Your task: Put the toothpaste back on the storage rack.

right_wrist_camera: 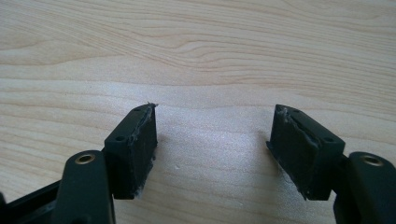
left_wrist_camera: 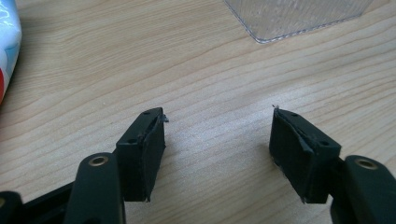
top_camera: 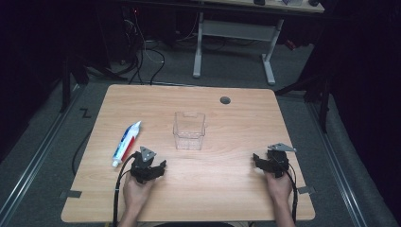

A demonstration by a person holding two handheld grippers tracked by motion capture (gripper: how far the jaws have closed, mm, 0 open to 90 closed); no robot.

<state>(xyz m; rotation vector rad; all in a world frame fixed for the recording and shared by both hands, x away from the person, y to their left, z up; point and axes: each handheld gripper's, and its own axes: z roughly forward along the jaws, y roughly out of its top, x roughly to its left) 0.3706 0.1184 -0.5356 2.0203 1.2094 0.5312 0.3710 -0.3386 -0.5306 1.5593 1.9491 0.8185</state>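
Both sets of fingers spread, empty. My guess: tube (top_camera: 126, 143) near table's left edge goes in bin (top_camera: 189, 130). Bring left gripper (top_camera: 150, 166) over tube's middle, squeeze gently.

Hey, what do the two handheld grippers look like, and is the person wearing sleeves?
Both the left gripper and the right gripper are black, each topped by a grey three-cornered plate and trailing a black cable. Their jaws are blocky black pads with brass-coloured rivets at the joints. The forearms are bare; no sleeves in sight.
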